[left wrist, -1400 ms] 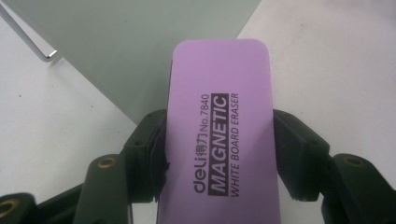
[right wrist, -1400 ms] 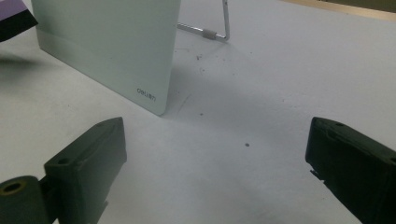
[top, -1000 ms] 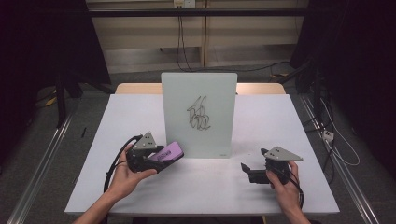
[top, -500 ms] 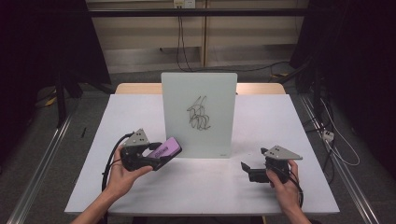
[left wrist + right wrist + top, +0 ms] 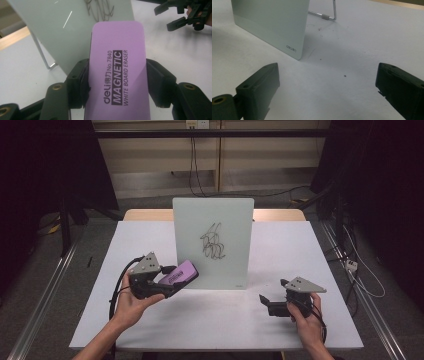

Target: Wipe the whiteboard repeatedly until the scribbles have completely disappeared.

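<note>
Item: eraser [image 5: 117, 75], being carried toward the whiteboard [image 5: 212, 240].

I am holding the left gripper [image 5: 167, 285] pinched on the eraser's long sides, its free end sticking out past the fingertips, just short of the whiteboard's lower left. Since a second ago I am lifting it off the table [image 5: 225, 320], so wiping looks next; the scribble [image 5: 214, 242] is sitting above and beyond the fingertips. I am resting the right gripper [image 5: 327, 82] spread wide and empty, the whiteboard's corner ahead of its fingers.
</note>
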`<state>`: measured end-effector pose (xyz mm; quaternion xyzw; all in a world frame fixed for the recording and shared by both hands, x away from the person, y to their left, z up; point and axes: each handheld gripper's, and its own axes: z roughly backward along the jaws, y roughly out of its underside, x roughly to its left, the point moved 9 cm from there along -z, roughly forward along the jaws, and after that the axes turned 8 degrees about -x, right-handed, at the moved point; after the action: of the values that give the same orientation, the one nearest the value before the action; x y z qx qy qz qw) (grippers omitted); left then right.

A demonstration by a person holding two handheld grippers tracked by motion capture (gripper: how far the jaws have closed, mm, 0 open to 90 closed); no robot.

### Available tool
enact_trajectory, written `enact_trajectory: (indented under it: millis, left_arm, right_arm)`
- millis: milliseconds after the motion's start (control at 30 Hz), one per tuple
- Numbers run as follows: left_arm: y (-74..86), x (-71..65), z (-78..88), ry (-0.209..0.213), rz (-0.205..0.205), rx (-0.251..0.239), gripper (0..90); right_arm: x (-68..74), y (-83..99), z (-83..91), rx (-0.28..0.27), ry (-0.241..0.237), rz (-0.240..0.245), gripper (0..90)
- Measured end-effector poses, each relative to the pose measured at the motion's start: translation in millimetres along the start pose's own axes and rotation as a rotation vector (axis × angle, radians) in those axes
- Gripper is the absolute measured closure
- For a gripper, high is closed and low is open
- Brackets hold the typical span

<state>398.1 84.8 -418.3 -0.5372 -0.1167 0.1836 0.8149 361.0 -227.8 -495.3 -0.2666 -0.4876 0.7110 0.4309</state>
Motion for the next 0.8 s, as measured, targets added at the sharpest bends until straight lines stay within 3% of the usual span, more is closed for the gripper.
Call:
enact_trajectory:
  millis: [500,533,800]
  left_arm:
    - [-22.1,2.4,-7.2,-0.023,-0.017,-0.003,40.6]
    - [-24.9,1.7,-8.1,-0.018,-0.008,-0.019,40.6]
    - [-45.2,7.0,-2.6,-0.045,-0.051,-0.021,40.6]
  right_arm:
    - [0.6,-0.3,-1.1,0.001,-0.001,0.002,5.3]
    - [0.7,-0.3,-1.0,0.001,-0.002,0.002,5.3]
    - [2.1,-0.3,-1.2,0.003,-0.006,0.004,5.6]
